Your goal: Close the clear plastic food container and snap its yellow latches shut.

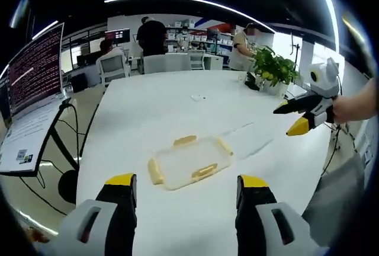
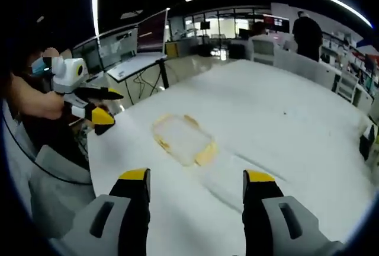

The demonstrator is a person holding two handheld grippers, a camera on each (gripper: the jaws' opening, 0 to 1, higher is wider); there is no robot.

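Left gripper view: my left tool [image 1: 186, 188] rises at the bottom of the frame, jaws wide and holding nothing. Just beyond them, at lower centre on the white desk [image 1: 177, 108], lies the clear container [image 1: 189, 162] with its yellow latches [image 1: 203, 172]. At the right edge my right tool [image 1: 293, 117] hovers above the desk, jaws parted, nothing between them. A plant [image 1: 273, 67] stands at the upper right. Right gripper view: the right tool [image 2: 195, 185], wide; container [image 2: 182, 139] at centre; left tool [image 2: 106, 108] at the left edge.
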